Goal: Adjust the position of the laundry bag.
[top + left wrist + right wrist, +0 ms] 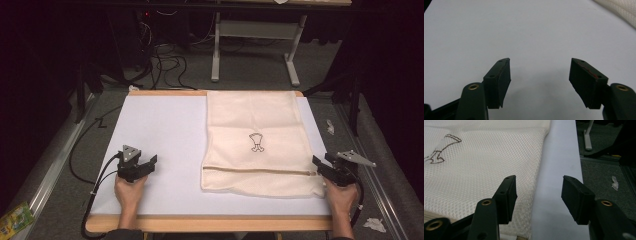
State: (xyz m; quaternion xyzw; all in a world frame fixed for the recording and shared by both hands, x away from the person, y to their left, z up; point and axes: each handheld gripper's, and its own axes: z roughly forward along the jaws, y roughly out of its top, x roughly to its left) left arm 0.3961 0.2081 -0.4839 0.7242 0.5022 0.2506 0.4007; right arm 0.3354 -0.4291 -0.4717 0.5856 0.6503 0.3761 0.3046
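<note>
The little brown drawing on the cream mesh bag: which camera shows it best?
The high view: the whole drawing sits upright and uncut in the middle of the mesh bag. The right gripper view catches it closer, but slanted and clipped at the picture's left edge. The left gripper view takes in just a corner of the bag, without the drawing.

Mesh laundry bag (pixel 255 142): cream cloth, fine open weave, matt and slightly rough, with a dark stitched emblem (pixel 256 142) and a tan zip strip (pixel 260 170) near its near edge. Table (pixel 160 130): smooth matt white top, pale wood edging. Left gripper (pixel 540 75) and right gripper (pixel 537 195): matt black plastic jaws with brass-coloured inserts; grey metal plate on top. Floor (pixel 260 65): grey, rough carpet.
</note>
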